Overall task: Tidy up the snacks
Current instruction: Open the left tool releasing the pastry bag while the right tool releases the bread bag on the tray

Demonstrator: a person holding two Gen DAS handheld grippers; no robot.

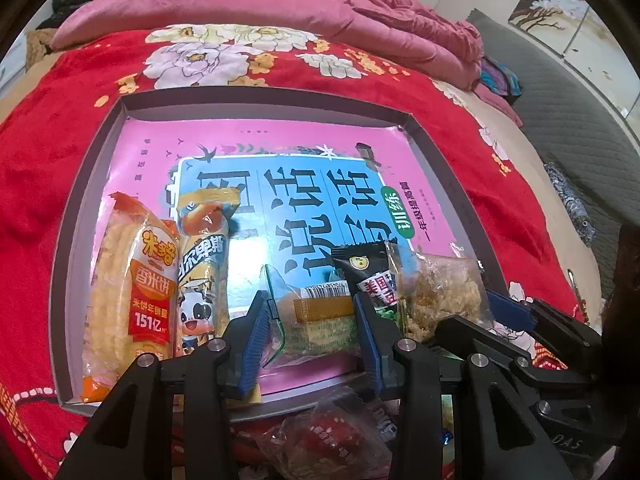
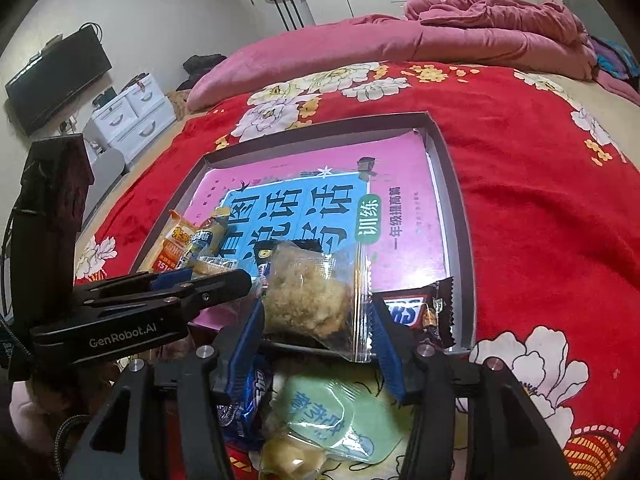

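Note:
A shallow grey box (image 1: 80,184) lies on the bed, lined with a pink and blue book (image 1: 280,200). My left gripper (image 1: 312,332) is shut on a clear green-edged snack pack (image 1: 316,320) over the box's near edge. An orange rice-cracker pack (image 1: 132,292) and a yellow cow-print roll (image 1: 204,272) lie at the box's left. A black pea pack (image 1: 368,276) lies right of my held pack. My right gripper (image 2: 316,328) is shut on a clear bag of floss cake (image 2: 308,296) above the box's near edge (image 2: 464,240). A Snickers bar (image 2: 416,312) lies in the near right corner.
Loose snacks lie on the red floral blanket (image 2: 540,200) in front of the box: a blue pack (image 2: 244,400), a pale green pack (image 2: 336,420) and a red pack (image 1: 328,440). A pink quilt (image 1: 240,0) is heaped at the far side. The left gripper's body (image 2: 140,308) is close on the left.

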